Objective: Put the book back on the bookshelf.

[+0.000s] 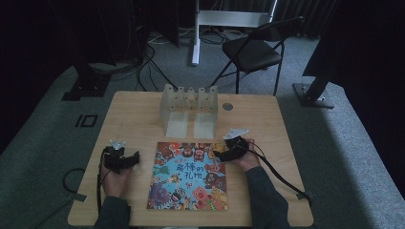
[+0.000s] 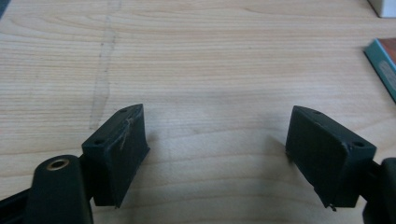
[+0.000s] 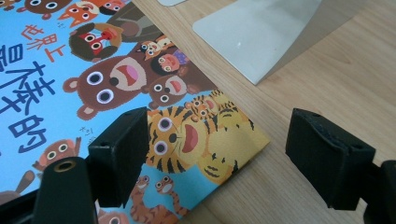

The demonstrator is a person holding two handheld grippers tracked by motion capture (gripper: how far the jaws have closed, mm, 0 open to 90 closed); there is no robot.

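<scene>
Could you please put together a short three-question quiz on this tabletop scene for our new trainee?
1. True or false: the right gripper is shut on the picture book.
2. Which corner of the book lies between the right gripper's jaws: A) the far corner nearest the clear rack, B) a corner by the person's side of the table?
3. What lies under the left gripper?

Key:
1. False; its jaws stand open astride the corner.
2. A.
3. Bare wooden table; the jaws are open and hold nothing.
</scene>
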